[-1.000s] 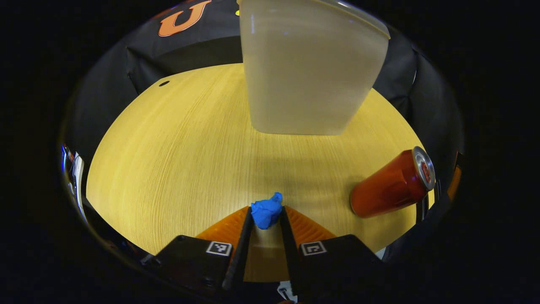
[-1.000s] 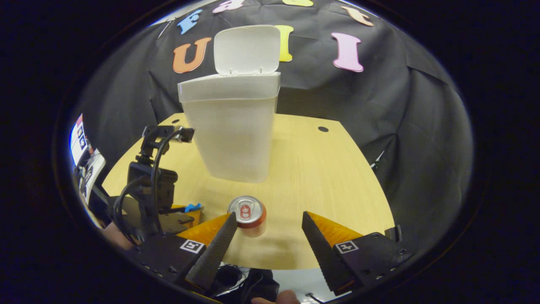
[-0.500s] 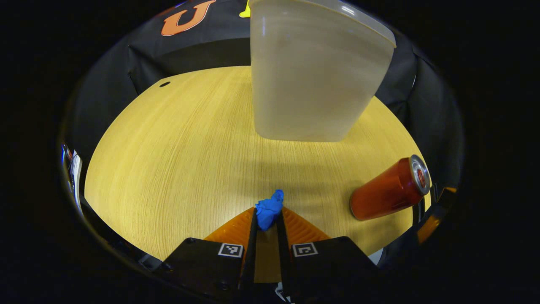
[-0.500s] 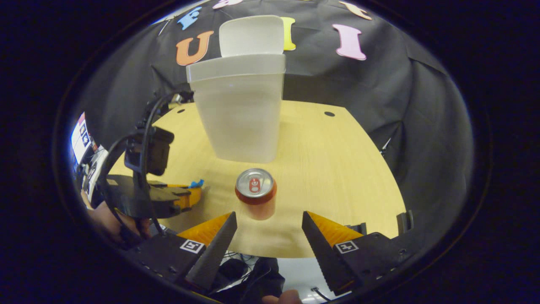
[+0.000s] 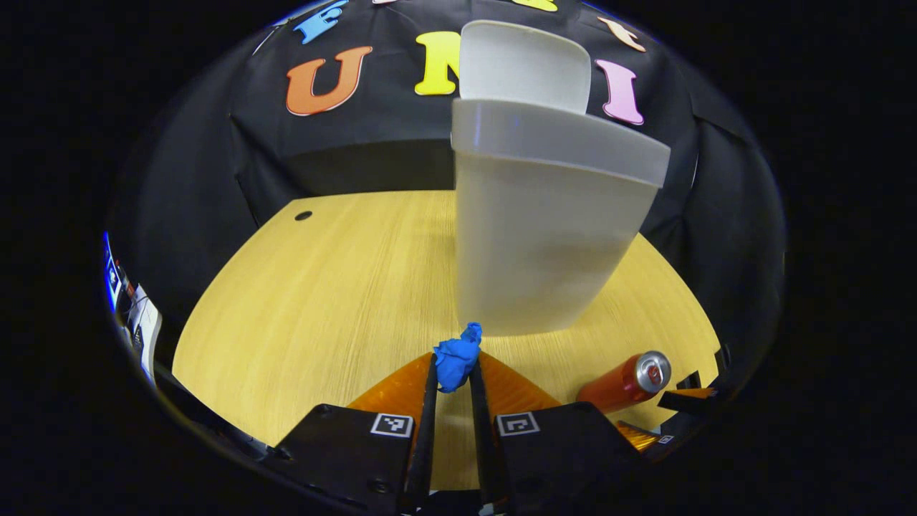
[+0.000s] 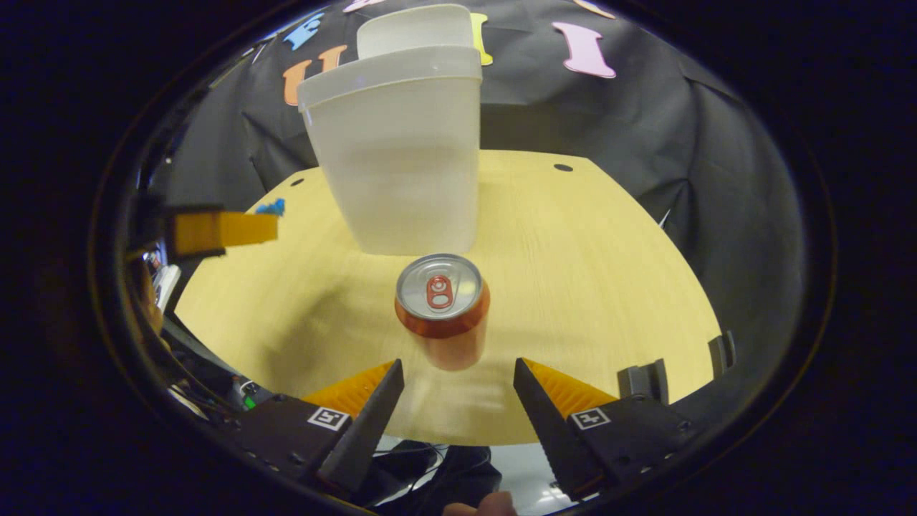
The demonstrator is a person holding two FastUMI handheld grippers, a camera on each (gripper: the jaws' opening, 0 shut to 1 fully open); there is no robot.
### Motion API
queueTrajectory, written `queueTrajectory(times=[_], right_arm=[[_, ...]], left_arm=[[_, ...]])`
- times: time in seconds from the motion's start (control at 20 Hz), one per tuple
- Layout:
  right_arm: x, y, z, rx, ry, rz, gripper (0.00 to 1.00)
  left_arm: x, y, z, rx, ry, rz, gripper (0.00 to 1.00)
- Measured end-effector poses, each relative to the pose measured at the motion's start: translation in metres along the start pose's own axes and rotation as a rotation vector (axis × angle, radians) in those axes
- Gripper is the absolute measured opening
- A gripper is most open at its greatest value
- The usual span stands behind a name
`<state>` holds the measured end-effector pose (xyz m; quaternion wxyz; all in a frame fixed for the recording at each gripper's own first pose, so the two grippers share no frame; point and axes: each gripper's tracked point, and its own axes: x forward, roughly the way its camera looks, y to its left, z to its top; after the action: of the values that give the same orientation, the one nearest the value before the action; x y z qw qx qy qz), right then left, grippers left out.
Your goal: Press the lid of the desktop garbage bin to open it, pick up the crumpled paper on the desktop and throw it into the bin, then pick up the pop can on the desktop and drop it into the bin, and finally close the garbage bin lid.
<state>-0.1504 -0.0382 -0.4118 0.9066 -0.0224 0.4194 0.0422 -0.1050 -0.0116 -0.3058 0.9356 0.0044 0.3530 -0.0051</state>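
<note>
So the crumpled blue paper wad is pinched at the tips of my left gripper, low in the middle of the left gripper view. Both fingers are squeezed in on it with barely a gap between them, and the wad pokes out past the tips. In the right gripper view you can spot that same left gripper way over at the left edge, held up off the table with a bit of blue paper sticking out at its end.

The tall translucent white plastic bin takes up the upper middle of the left gripper view, just right of centre. Its flat white lid is flipped up and standing open behind the rim. In the right gripper view the bin sits upper centre.

The red pop can with a silver top stands upright on the table, dead centre in the right gripper view, just in front of the bin. My right gripper is spread wide at the bottom of that view, holding nothing, with the can sitting just beyond the fingertips and not touching them. In the left gripper view the can is lower right.

All of it sits on a light yellow wood-grain tabletop.
</note>
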Motion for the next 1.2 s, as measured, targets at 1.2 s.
queueTrajectory(times=[1.2], right_arm=[[0.032,-0.008,0.054,0.058,-0.056,-0.026,0.78]], left_arm=[[-0.055,0.001,0.168,0.026,-0.369,0.004,0.28]])
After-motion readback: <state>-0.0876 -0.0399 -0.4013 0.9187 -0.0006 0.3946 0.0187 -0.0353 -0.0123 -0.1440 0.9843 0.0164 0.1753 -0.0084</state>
